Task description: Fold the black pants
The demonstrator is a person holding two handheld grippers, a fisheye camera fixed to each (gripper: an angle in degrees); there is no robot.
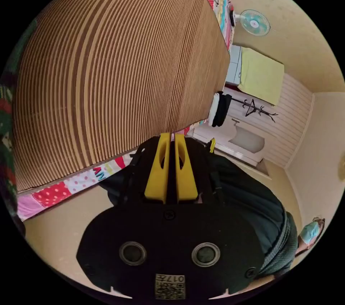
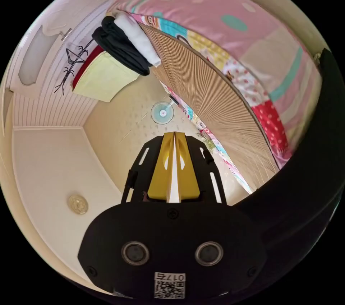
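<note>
The black pants (image 1: 248, 204) hang around and behind my left gripper (image 1: 171, 136), their grey waistband (image 1: 284, 247) low at the right. The yellow jaws stand close together with dark cloth in the narrow slit, so the left gripper is shut on the pants. In the right gripper view, black cloth (image 2: 305, 193) covers the right edge beside my right gripper (image 2: 174, 134). Its jaws are shut, with only a thin light slit between them and nothing held.
A bed with a striped woven mat (image 1: 115, 68) (image 2: 215, 104) and patchwork bedding (image 1: 46, 193) (image 2: 233, 24) is close by. Folded black and white clothes (image 1: 219, 109) (image 2: 125, 46) lie at the mat's edge. A fan (image 1: 254, 22), coat rack (image 1: 258, 109) and sandalled foot (image 1: 312, 229) are further off.
</note>
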